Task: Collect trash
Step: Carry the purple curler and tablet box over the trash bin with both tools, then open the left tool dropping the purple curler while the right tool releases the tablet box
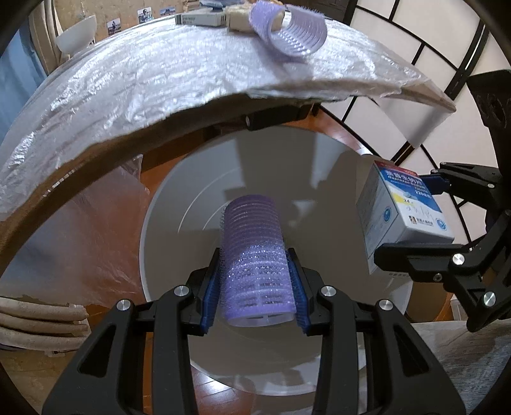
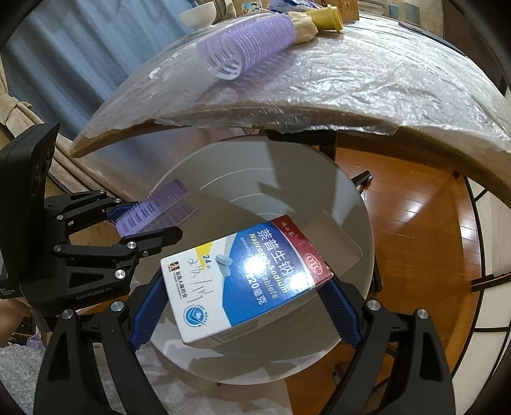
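Observation:
My left gripper (image 1: 255, 255) is shut on a purple hair roller (image 1: 254, 252) and holds it over the open grey bin (image 1: 166, 204) that stands on the floor below the table edge. My right gripper (image 2: 246, 293) is shut on a blue and white medicine box (image 2: 246, 281), also held over the bin (image 2: 357, 204). The right gripper (image 1: 412, 220) with the box (image 1: 402, 214) shows at the right of the left wrist view. The left gripper (image 2: 159, 217) with the roller (image 2: 153, 207) shows at the left of the right wrist view.
A table (image 1: 143, 89) covered in crinkled plastic film sits above the bin. On it lie a second purple roller (image 2: 249, 44), a crumpled tan wad (image 2: 305, 25), a yellow cap (image 2: 329, 16), a flat box (image 1: 201, 19) and a white bowl (image 1: 76, 35). The floor (image 2: 408, 204) is wood.

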A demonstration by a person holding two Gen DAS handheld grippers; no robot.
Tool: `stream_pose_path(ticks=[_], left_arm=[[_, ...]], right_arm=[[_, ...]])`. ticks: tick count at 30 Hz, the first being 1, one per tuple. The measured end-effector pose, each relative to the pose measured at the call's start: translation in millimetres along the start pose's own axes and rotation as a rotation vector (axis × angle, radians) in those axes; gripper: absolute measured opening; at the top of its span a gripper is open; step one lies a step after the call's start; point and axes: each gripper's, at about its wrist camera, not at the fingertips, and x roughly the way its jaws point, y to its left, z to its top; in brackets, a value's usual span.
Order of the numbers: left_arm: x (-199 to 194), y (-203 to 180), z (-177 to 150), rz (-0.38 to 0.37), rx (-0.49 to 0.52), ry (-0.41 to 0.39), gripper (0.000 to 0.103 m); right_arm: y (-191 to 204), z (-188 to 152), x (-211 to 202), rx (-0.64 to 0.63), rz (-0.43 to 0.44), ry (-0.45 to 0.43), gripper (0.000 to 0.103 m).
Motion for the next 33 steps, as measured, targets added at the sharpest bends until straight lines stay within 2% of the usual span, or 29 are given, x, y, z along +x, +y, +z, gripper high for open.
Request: stream_pose_path(ticks=[20,24,25,26,27,28,33], left_arm=[[28,-2,8,0.019,0.007,0.067,0.040],[33,-2,10,0.002,0.004,0.070,0.041],[35,-2,11,-0.003,0.004,0.066,0.045],[35,-1,11,0.003,0.002,0.064,0.065],[31,0,9,0.019,-0.003,0.056,0.075],[29,0,8,0.028,-0.006,0.038,0.079],[4,0,7,0.064,-0.018,-0.021,0.079]], right_arm=[[-7,-5,23,-0.016,-0.043,0.041,0.087],[-7,-3,25,-0.013,-0.050,0.042,0.087],[-9,-3,24,-0.011,-0.051,0.041,0.088],[-10,-3,23,-0.007,-0.054,0.038,0.089],[-12,-3,19,0.005,-0.067,0.027,0.094],[-14,-3,16,0.013,-0.074,0.016,0.097],[-21,0,-24,0.057,-0.116,-0.090,0.097]])
